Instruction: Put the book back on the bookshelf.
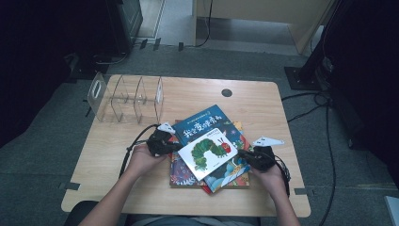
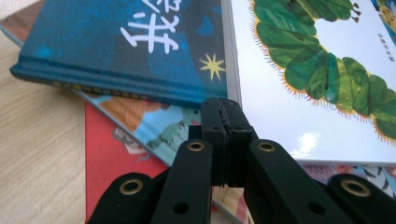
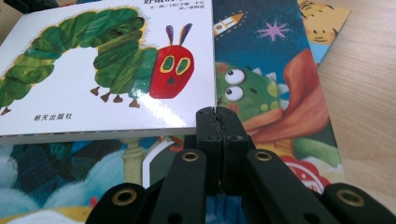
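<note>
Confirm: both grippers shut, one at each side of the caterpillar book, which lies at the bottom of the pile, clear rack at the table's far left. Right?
One thing is off: the caterpillar book lies on top of the pile, not at the bottom, as the high view shows. The rest stands: left gripper and right gripper are shut at its two sides, and the clear rack stands far left on the table.
</note>
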Available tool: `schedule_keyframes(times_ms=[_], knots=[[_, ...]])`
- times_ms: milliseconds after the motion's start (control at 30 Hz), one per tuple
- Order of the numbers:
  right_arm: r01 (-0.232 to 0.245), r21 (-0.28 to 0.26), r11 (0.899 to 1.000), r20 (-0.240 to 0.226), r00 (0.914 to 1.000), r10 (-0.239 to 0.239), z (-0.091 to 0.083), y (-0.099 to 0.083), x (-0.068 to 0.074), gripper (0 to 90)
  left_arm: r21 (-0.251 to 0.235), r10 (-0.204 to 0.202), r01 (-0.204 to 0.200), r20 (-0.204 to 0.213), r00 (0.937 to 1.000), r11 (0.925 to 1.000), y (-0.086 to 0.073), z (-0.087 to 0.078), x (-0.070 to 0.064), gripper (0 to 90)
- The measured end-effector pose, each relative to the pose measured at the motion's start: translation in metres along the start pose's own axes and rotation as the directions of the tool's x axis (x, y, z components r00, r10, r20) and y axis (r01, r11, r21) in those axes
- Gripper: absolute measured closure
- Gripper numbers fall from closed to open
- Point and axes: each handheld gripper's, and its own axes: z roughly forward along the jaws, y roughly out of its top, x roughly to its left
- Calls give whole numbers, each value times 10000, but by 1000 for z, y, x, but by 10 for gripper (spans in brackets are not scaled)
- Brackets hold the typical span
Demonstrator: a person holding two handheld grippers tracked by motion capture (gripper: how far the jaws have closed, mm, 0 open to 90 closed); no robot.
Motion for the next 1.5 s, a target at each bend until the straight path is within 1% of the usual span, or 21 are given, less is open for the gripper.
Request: schedule_keyframes(times_ms=[167,200,233,400,533,633,700,767,833,900,933,1000,1100,1200,1233,1300,1367,1433,1500], knots=[[119,9,9999,-121,9999,-119,7,6,1,890,4,-254,254,-45,9997,9997,-6,-4,-2,900],[181,19,9998,-138,9997,-180,8,7,0,890,26,-240,241,-66,9997,9997,-7,-5,-3,900],[136,39,9999,-164,9998,-135,9,8,1,890,15,-229,230,-85,9997,9997,-7,-5,-3,900],[269,51,9996,-203,9994,-268,13,12,1,889,-48,-371,370,-70,9993,9993,-11,-7,-4,900],[249,80,9997,-298,9993,-247,14,14,0,889,-40,-315,314,-134,9994,9995,-13,-9,-6,900],[238,101,9997,-357,9991,-234,14,14,-1,887,-68,-315,315,-68,9995,9995,-12,-10,-5,900],[243,74,9997,-315,9992,-240,11,12,0,887,-60,-337,336,-48,9994,9994,-11,-9,-5,900],[234,40,9997,-379,9990,-233,9,11,1,887,-40,-288,288,-76,9996,9996,-9,-7,-5,900],[255,133,9996,-478,9985,-249,8,9,3,887,-4,-239,239,-68,9997,9997,-7,-6,-4,900],[392,189,9991,-570,9976,-381,8,7,6,887,30,-268,268,-39,9996,9996,-6,-5,-3,900],[396,201,9990,-622,9973,-383,8,7,7,886,-6,-390,390,-15,9992,9992,-5,-5,-3,900],[457,190,9988,-709,9965,-442,8,6,8,876,1,-471,471,1,9989,9989,-4,-4,-3,900],[443,161,9989,-858,9954,-428,11,7,9,877,-6,-482,482,2,9988,9988,-5,-5,-4,900],[578,182,9982,-926,9941,-559,13,9,10,880,-3,-502,502,22,9987,9987,-7,-6,-5,900],[606,220,9979,-996,9933,-581,16,11,11,896,57,-512,511,35,9987,9987,-9,-8,-7,900],[663,249,9975,-1130,9916,-630,18,13,11,899,104,-524,524,18,9986,9986,-12,-10,-9,900],[723,280,9970,-1210,9903,-685,21,16,11,900,153,-604,603,31,9982,9981,-14,-12,-11,900],[777,314,9965,-1227,9897,-734,24,19,11,900,92,-842,841,157,9963,9964,-17,-14,-13,900],[733,297,9969,-1282,9894,-689,25,20,11,900,103,-1003,1000,331,9944,9949,-19,-15,-14,900]])
